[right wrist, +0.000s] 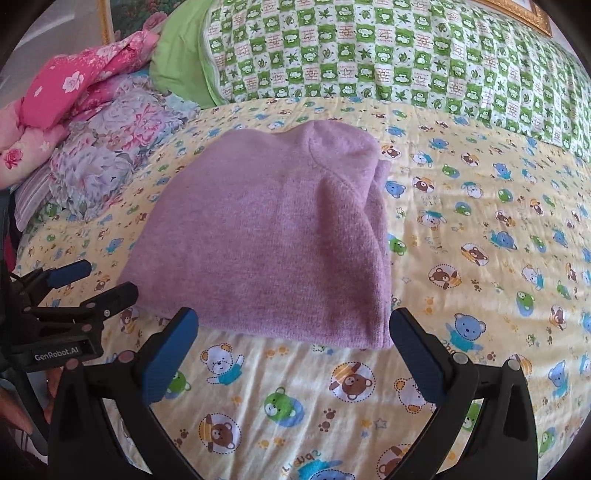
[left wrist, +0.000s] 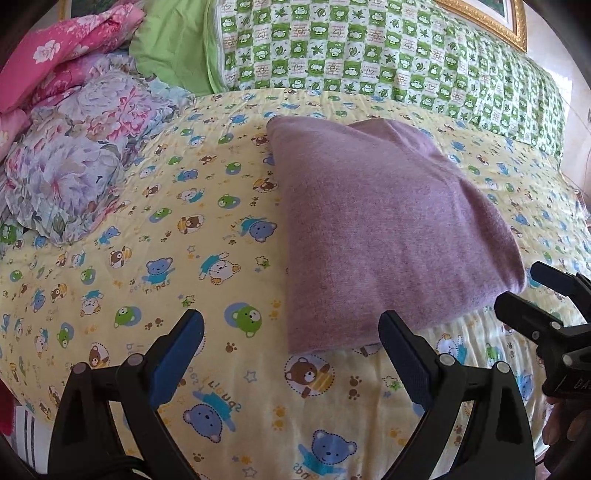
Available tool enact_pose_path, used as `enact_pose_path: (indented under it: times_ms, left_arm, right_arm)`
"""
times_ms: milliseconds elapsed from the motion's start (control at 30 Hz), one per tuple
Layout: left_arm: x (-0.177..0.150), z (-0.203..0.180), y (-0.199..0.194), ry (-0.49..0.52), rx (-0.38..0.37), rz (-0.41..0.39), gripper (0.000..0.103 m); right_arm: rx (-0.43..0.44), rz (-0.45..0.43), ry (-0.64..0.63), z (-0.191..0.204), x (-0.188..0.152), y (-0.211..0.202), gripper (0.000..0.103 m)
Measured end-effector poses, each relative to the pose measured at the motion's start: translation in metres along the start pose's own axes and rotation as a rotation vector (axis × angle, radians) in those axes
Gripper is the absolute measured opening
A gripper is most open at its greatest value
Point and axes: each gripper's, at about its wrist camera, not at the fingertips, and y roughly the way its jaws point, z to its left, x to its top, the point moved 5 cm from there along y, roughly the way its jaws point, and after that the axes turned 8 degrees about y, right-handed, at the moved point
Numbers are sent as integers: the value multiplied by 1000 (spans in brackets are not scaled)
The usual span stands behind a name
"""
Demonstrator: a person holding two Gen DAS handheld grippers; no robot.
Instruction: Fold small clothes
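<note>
both grippers wait at the near edge of the folded purple garment [right wrist: 273, 236], left gripper [left wrist: 291, 354] and right gripper [right wrist: 293, 354] with jaws spread wide and holding nothing. it lies flat on the bear-print bed sheet [right wrist: 480, 258], probably ready for one more fold.

Gold picture frame [left wrist: 491, 22] cut off at top — pink quilt [left wrist: 55, 55] at left.
</note>
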Motion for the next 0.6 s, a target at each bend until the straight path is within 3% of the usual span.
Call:
enact_pose_path:
  times_ms: [600]
  left_arm:
    - [7, -5, -1, -2, -5, 2, 96]
  right_arm:
    - [7, -16, -31, 2, 8, -1, 103]
